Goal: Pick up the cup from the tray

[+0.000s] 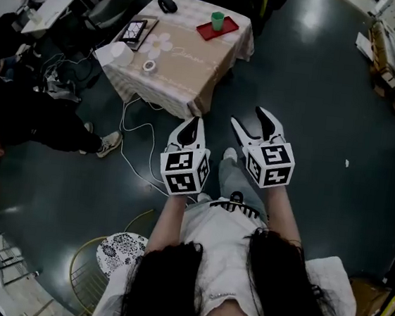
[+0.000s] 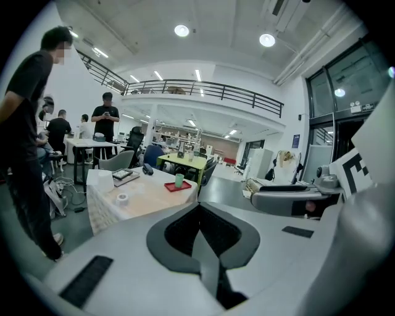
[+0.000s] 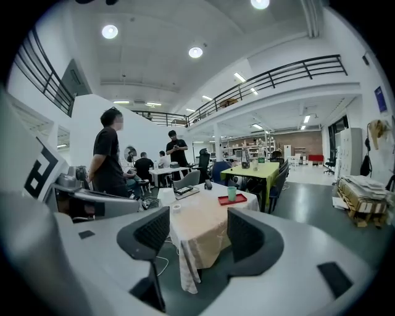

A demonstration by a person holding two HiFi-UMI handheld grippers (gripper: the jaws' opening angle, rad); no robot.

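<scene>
A green cup point(image 1: 217, 20) stands on a red tray point(image 1: 217, 28) at the far right corner of a cloth-covered table point(image 1: 186, 67). Both grippers hang in the air over the dark floor, well short of the table. My left gripper point(image 1: 191, 126) is shut, its jaws meeting with nothing between them. My right gripper point(image 1: 254, 123) is open and empty. In the left gripper view the cup point(image 2: 179, 180) and tray point(image 2: 177, 187) lie far ahead of the shut gripper point(image 2: 199, 234). The right gripper view frames the table, with the cup point(image 3: 231, 193) above the open gripper point(image 3: 199, 237).
On the table lie a tape roll point(image 1: 149, 66), a white container point(image 1: 121, 54), a tablet-like slab point(image 1: 135, 31) and a black object point(image 1: 167, 4). A person in black point(image 1: 24, 123) stands left of it, near a white cable point(image 1: 132, 139). A patterned stool point(image 1: 119, 251) is by my left.
</scene>
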